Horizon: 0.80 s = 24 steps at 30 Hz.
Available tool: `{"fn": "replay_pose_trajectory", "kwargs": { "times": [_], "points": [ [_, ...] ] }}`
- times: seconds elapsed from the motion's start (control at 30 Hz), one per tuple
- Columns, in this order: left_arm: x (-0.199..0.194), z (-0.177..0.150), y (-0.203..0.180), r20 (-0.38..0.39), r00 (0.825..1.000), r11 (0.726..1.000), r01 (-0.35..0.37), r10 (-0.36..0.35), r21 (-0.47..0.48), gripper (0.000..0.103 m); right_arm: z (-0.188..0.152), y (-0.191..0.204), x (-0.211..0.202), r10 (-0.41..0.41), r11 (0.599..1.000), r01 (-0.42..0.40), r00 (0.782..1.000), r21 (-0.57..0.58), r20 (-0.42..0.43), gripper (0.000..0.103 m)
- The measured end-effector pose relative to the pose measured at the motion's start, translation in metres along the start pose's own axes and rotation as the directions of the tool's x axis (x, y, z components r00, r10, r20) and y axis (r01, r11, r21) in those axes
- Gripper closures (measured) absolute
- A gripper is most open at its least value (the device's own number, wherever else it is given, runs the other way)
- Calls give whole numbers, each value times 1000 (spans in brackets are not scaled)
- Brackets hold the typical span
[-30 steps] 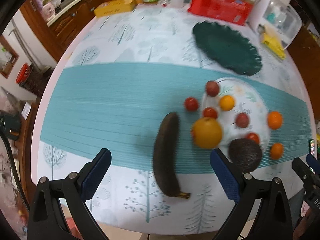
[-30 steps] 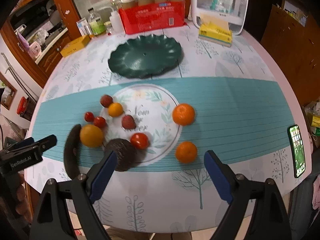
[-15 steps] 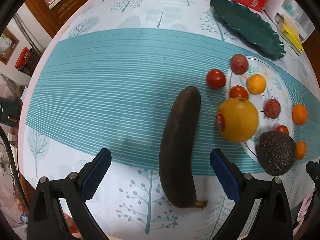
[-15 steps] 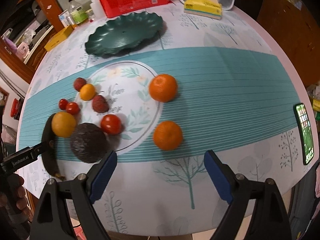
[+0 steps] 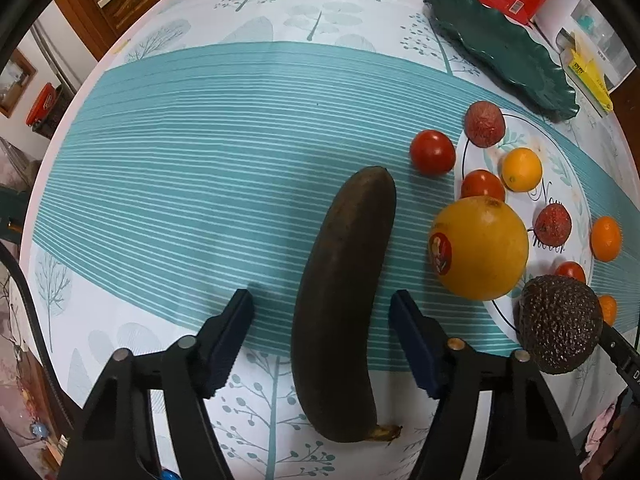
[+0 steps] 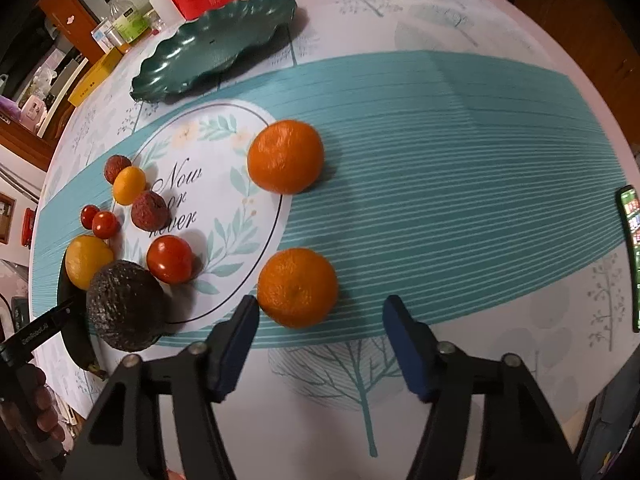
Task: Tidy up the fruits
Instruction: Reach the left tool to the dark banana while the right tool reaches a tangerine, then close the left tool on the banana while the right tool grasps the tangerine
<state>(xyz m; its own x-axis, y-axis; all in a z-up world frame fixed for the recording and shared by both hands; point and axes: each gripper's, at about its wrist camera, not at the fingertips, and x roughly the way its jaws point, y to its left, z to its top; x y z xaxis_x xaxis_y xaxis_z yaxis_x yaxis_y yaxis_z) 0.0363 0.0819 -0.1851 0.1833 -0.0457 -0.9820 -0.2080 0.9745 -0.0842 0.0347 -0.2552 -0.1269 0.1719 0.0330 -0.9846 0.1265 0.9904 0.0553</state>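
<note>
Both grippers have dropped closer to the table since the earlier frames, and their jaws, then spread wide, now stand narrower. Left gripper (image 5: 322,308) straddles the banana (image 5: 342,308), blue pads either side with a gap on each, nothing held. That blackened banana runs from frame centre to the bottom, stem lowest. Right of it sit a big orange (image 5: 480,246), an avocado (image 5: 560,328) at lower right, tomatoes and lychees. Right gripper (image 6: 320,316) is also partly closed and empty; a mandarin (image 6: 298,286) lies just ahead of its tips, close to the left pad. A second mandarin (image 6: 286,156) sits above it at centre. The green dish (image 6: 212,46) is at upper left.
</note>
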Motion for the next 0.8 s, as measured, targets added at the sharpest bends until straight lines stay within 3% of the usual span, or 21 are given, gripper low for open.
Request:
{"fn": "replay_pose_trajectory", "kwargs": {
  "times": [0.13,0.23,0.27,0.57,0.8],
  "points": [
    [-1,2,-2,7,1000,1000,-8,8,-6,43,1,2,2,0,1000,0,1000,-18,10,46],
    [-7,2,-8,13,1000,1000,-5,5,0,59,2,5,2,17,999,-17,1000,-28,15,54],
    [-6,6,-15,15,1000,1000,-5,5,8,70,1,6,2,25,999,-24,1000,-32,16,59],
    [-9,5,-28,-3,999,999,-32,32,28,73,3,18,-3,10,996,-6,999,-93,42,64],
    [-55,17,-31,48,999,999,7,-9,42,73,27,27,-45,62,992,-46,989,-121,131,64]
  ]
}}
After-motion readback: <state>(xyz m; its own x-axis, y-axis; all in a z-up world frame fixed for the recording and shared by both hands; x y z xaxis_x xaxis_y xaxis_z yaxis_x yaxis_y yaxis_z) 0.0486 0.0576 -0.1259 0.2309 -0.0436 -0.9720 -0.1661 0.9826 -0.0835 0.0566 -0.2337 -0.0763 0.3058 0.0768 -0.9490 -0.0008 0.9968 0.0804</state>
